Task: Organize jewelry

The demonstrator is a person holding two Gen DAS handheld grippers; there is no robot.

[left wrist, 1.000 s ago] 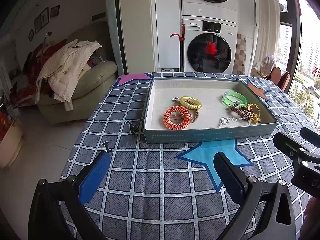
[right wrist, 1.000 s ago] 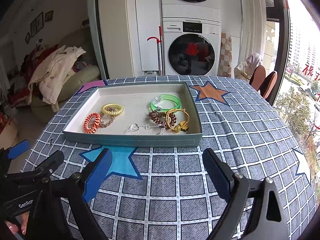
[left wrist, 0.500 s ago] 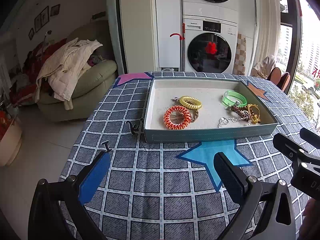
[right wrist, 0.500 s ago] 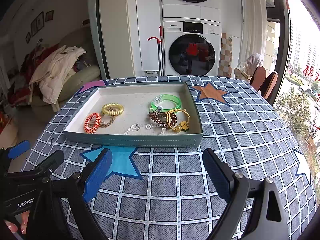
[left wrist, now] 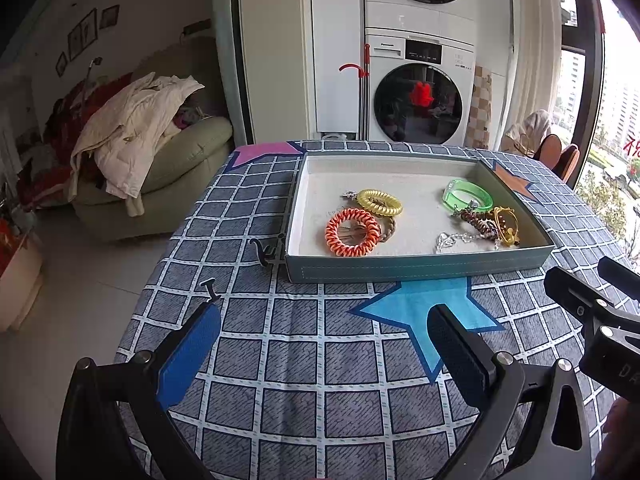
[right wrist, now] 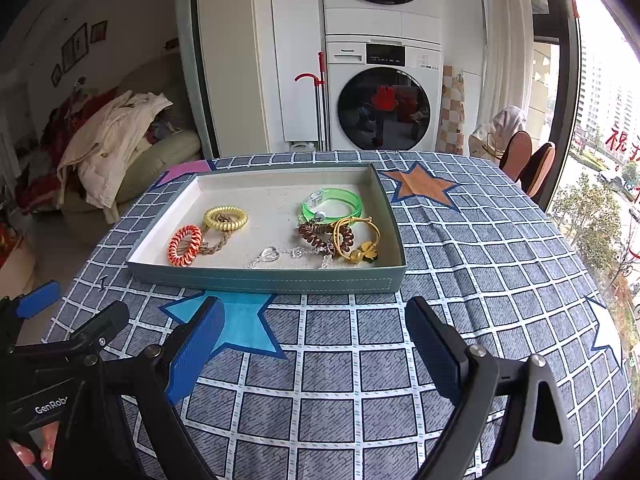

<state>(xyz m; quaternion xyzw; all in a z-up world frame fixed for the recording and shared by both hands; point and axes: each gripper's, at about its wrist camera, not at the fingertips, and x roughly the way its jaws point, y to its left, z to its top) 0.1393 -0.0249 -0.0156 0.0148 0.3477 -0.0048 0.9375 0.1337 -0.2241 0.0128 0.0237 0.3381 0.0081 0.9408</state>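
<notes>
Spreading across both views is the surface (left wrist: 320,360), covered in a blue-grey checked cloth with coloured stars. Near its far middle, a shallow grey-green tray (left wrist: 416,268) is sitting on the cloth, its near wall just beyond a light-blue star (right wrist: 240,320).

Both tongs are hovering low over the near part of the cloth, well short of the tray, pointing forward toward it. The left tongs (left wrist: 320,344) are standing released, their blue-padded fingers spread wide with only cloth showing between them. The right tongs (right wrist: 316,344) are likewise standing released and gripping nothing. In the left wrist view the right tongs are showing at the right edge, level with the left pair; in the right wrist view the left tongs (right wrist: 68,320) are showing at the left edge, with fingertips of the person's left hand (right wrist: 36,446) curling at the lower left corner.

Inside the tray, a green bangle (right wrist: 332,204) is lying toward the far right. A yellow coil tie (right wrist: 225,218) is lying left of centre, with an orange coil tie (right wrist: 185,245) just nearer and left of it. Near the right wall, a brown coil tie (right wrist: 324,234) is touching a gold cord bracelet (right wrist: 356,240). A silver chain (right wrist: 280,256) with a clear heart is lying along the near wall.
</notes>
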